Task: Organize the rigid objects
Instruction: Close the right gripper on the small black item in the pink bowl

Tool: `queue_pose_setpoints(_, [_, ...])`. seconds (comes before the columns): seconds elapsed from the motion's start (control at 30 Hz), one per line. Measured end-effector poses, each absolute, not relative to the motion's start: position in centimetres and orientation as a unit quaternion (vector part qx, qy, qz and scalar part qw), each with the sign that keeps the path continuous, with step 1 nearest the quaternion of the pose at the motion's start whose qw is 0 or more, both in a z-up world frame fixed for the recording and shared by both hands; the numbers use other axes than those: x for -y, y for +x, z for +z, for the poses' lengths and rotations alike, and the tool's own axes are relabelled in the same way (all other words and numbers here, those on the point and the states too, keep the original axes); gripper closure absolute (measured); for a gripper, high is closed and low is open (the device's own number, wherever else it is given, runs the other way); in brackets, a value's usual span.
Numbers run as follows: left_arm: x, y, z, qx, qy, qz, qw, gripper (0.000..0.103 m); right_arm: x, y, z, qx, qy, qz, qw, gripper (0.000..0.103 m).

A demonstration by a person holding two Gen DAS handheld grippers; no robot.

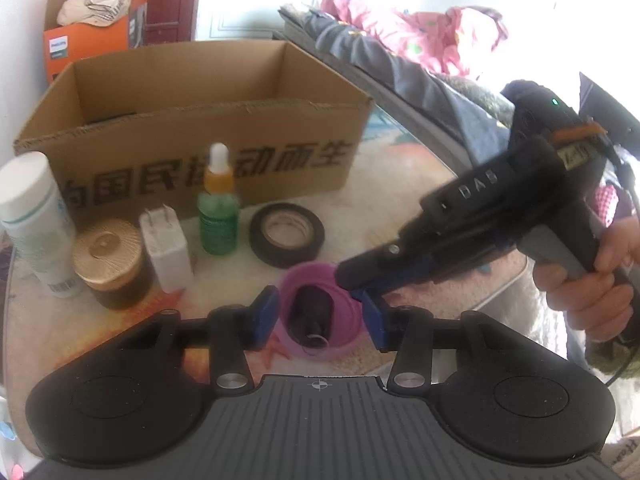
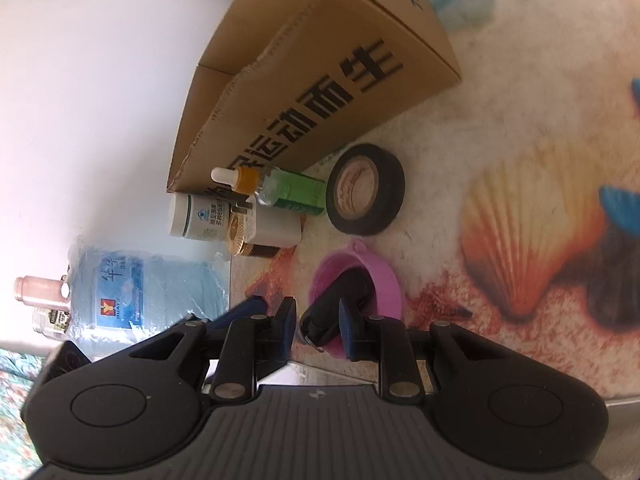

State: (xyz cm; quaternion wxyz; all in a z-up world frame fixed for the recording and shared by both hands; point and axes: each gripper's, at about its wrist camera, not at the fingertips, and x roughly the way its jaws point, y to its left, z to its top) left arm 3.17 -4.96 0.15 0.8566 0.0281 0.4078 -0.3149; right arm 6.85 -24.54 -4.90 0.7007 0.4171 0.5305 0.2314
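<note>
A small pink bowl (image 1: 320,312) with a black object (image 1: 314,316) inside sits on the seashell-print table. My left gripper (image 1: 322,316) is open, its blue fingers on either side of the bowl. My right gripper (image 2: 318,326) is open at the bowl (image 2: 360,280) too, around the black object (image 2: 340,304); it shows in the left wrist view (image 1: 360,280) reaching in from the right. Behind stand a black tape roll (image 1: 287,234), a green dropper bottle (image 1: 218,208), a white plug adapter (image 1: 166,250), a gold-lidded jar (image 1: 110,262) and a white bottle (image 1: 36,220).
An open cardboard box (image 1: 192,120) stands behind the row of objects. An orange box (image 1: 96,28) with cloth sits behind it. A bed with pink bedding (image 1: 400,40) lies at the right. A water jug (image 2: 136,292) stands beyond the table edge.
</note>
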Motion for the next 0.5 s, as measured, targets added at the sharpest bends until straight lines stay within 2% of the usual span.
queue_pose_setpoints(0.3, [6.2, 3.5, -1.9, -0.427, 0.021, -0.309, 0.849, 0.067, 22.6, 8.1, -5.7, -0.570, 0.397, 0.219, 0.686, 0.077])
queue_pose_setpoints(0.37, [6.1, 3.5, -2.1, -0.432, 0.014, -0.310, 0.847, 0.067, 22.7, 8.3, -5.6, -0.576, 0.387, 0.211, 0.688, 0.074])
queue_pose_setpoints(0.43, [6.1, 3.7, -2.4, -0.442, 0.009, -0.309, 0.842, 0.067, 22.5, 8.5, -5.5, -0.584, 0.376, 0.203, 0.691, 0.066])
queue_pose_setpoints(0.5, [6.1, 3.6, -2.6, -0.447, 0.002, -0.308, 0.839, 0.067, 22.4, 8.8, -5.5, -0.591, 0.366, 0.204, 0.690, 0.066])
